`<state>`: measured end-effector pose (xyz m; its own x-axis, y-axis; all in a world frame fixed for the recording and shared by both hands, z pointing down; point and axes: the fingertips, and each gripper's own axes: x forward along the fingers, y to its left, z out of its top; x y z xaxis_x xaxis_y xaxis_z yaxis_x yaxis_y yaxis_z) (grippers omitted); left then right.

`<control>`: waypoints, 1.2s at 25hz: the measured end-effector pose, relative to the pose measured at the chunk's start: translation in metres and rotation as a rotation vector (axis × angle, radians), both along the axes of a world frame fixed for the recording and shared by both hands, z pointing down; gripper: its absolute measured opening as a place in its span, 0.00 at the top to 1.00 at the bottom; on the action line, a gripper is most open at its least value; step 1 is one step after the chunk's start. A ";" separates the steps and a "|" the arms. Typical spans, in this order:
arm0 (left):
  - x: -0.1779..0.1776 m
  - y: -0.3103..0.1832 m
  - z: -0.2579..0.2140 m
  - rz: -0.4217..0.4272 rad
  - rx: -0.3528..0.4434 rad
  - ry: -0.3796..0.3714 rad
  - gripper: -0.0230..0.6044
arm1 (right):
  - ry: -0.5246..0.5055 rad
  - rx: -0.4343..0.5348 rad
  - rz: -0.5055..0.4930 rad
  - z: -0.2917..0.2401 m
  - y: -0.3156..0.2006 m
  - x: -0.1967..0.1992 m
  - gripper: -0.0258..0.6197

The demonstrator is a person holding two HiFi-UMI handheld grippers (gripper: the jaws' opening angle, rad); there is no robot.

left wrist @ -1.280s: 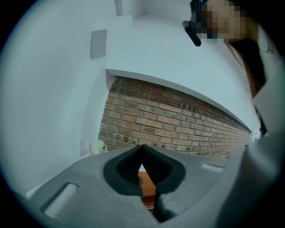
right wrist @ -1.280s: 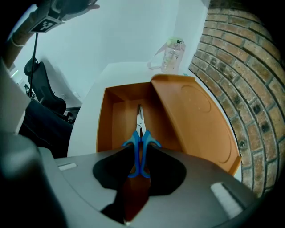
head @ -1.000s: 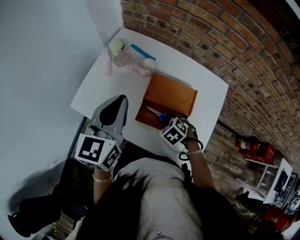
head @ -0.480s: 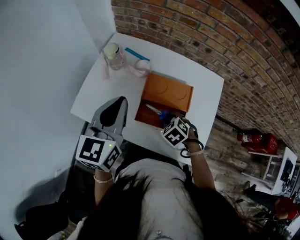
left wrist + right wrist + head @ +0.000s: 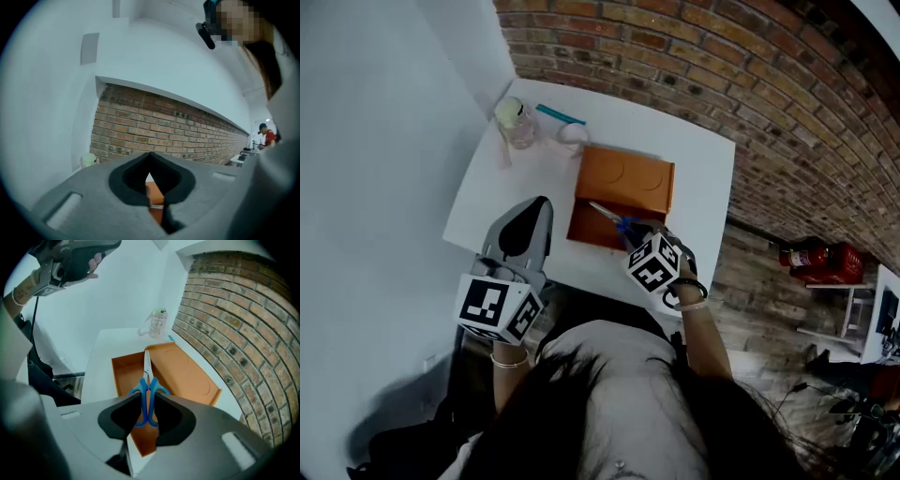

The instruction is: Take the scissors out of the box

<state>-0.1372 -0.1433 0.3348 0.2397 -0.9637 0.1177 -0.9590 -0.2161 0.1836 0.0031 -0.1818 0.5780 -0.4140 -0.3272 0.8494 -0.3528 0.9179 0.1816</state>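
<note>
While the right gripper point(image 5: 148, 399) has its jaws clamped on the blue handle loops of the scissors point(image 5: 146, 376), the closed silver blades point away from it toward the upper middle of the right gripper view, lying over the open tray of the orange box point(image 5: 124, 376). Whether the blade tip touches the box cannot be told. In the head view the same gripper point(image 5: 630, 234) sits just below the centre of the frame, at the lower right corner of the box point(image 5: 586, 230), with the scissors point(image 5: 609, 217) slanting up and left across the tray; the box's lid part lies flat above the tray, joined to it. The box rests on a white table point(image 5: 698, 192) against a brick wall. The left gripper point(image 5: 540, 201) is at the lower left of the head view, near the table's lower left edge and well apart from the box; in its own view the jaws point(image 5: 149, 154) are together with nothing gripped. A small jar with a pale lid point(image 5: 514, 120) stands at the table's upper left corner.
</note>
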 end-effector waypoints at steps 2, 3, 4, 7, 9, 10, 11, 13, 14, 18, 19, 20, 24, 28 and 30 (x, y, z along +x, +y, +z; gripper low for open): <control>0.004 0.003 -0.001 0.011 0.002 -0.006 0.96 | -0.019 0.009 0.016 -0.005 0.002 0.001 0.81; 0.005 0.004 -0.001 0.017 0.003 -0.009 0.96 | -0.028 0.013 0.024 -0.008 0.004 0.002 0.81; 0.006 0.005 -0.002 0.023 0.004 -0.011 0.96 | -0.038 0.017 0.032 -0.011 0.005 0.002 0.81; 0.011 0.008 -0.005 0.041 0.008 -0.014 0.96 | -0.068 0.032 0.059 -0.020 0.008 0.003 0.81; 0.014 0.010 -0.006 0.054 0.011 -0.015 0.96 | -0.091 0.045 0.075 -0.026 0.010 0.004 0.81; 0.016 0.011 -0.007 0.061 0.013 -0.016 0.96 | -0.103 0.052 0.084 -0.029 0.011 0.004 0.81; 0.017 0.012 -0.008 0.069 0.015 -0.019 0.96 | -0.115 0.058 0.094 -0.033 0.013 0.005 0.81; 0.021 0.014 -0.009 0.084 0.020 -0.024 0.96 | -0.139 0.070 0.112 -0.039 0.016 0.006 0.81; 0.022 0.015 -0.010 0.091 0.021 -0.025 0.96 | -0.150 0.075 0.121 -0.041 0.017 0.006 0.81; 0.026 0.021 -0.012 0.119 0.027 -0.028 0.96 | -0.171 0.096 0.152 -0.052 0.024 0.009 0.81; 0.026 0.022 -0.013 0.125 0.028 -0.029 0.96 | -0.176 0.101 0.160 -0.054 0.026 0.009 0.81; 0.027 0.024 -0.013 0.131 0.029 -0.030 0.96 | -0.182 0.108 0.168 -0.057 0.028 0.010 0.81; 0.028 0.032 -0.013 0.155 0.035 -0.029 0.96 | -0.212 0.140 0.206 -0.069 0.034 0.013 0.81; 0.030 0.041 -0.015 0.177 0.042 -0.027 0.96 | -0.242 0.175 0.238 -0.083 0.042 0.014 0.81; 0.031 0.045 -0.016 0.189 0.046 -0.025 0.96 | -0.256 0.191 0.253 -0.089 0.046 0.016 0.81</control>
